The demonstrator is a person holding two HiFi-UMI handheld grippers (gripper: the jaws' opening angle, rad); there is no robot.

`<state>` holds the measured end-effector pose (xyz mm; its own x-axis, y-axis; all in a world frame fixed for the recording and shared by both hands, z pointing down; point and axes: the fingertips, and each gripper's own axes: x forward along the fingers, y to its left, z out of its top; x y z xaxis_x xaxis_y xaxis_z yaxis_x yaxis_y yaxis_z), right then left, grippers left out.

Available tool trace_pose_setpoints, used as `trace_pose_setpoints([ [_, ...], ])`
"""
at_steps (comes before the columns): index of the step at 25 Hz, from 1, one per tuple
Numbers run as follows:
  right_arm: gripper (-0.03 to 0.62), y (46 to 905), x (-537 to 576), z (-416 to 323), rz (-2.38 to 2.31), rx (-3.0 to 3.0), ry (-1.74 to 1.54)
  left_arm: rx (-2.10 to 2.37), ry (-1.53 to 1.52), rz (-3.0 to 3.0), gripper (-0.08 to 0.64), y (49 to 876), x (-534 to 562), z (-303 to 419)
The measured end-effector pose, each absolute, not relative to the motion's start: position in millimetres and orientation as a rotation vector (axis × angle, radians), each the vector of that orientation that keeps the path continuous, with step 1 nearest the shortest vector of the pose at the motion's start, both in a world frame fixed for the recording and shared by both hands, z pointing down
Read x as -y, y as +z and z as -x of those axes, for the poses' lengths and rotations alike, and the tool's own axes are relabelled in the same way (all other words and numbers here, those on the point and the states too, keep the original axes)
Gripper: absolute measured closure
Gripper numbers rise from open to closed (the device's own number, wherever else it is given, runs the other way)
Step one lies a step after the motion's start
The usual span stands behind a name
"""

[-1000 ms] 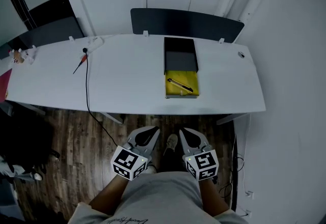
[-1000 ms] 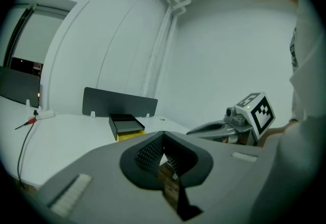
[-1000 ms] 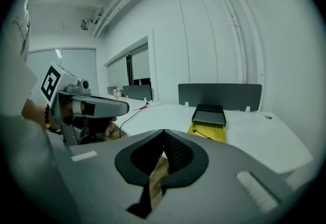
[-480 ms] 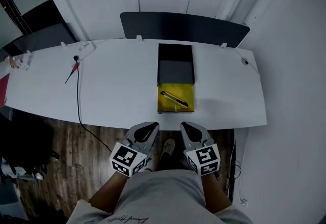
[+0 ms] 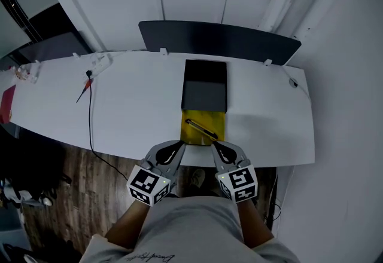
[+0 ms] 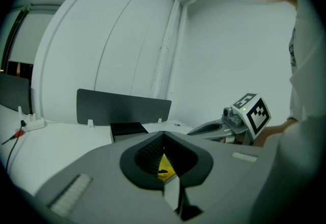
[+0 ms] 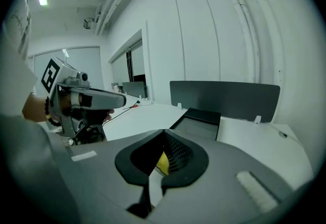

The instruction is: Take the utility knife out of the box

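Shut tight, empty: grey left hand-held gripper (image 5: 178, 147), grey right hand-held gripper (image 5: 217, 147), over white counter (image 5: 131, 112) edge, just beside open black-and-yellow box (image 5: 213, 118) with slim utility knife (image 5: 201, 128) inside.

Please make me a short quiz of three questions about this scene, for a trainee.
1. True or false: the utility knife lies in the yellow part of the open box.
2. The left gripper and right gripper are: A) wide open; B) shut and empty; C) shut on the knife.
3. In the head view, on which side of the box lies the red-handled tool?
Key: 1 true; 2 B; 3 left.
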<state>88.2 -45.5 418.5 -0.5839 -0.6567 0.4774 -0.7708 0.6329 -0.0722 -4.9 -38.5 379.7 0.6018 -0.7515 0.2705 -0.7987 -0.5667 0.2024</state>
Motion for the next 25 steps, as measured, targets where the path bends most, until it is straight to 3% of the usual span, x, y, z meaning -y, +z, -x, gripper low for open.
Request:
trace_pose_setpoints([
  [25, 0.577, 456.2, 100.9, -65.2, -1.097, 2.325, 0.441, 1.148, 0.287, -2.521, 0.558, 409.7, 98.1, 23.7],
])
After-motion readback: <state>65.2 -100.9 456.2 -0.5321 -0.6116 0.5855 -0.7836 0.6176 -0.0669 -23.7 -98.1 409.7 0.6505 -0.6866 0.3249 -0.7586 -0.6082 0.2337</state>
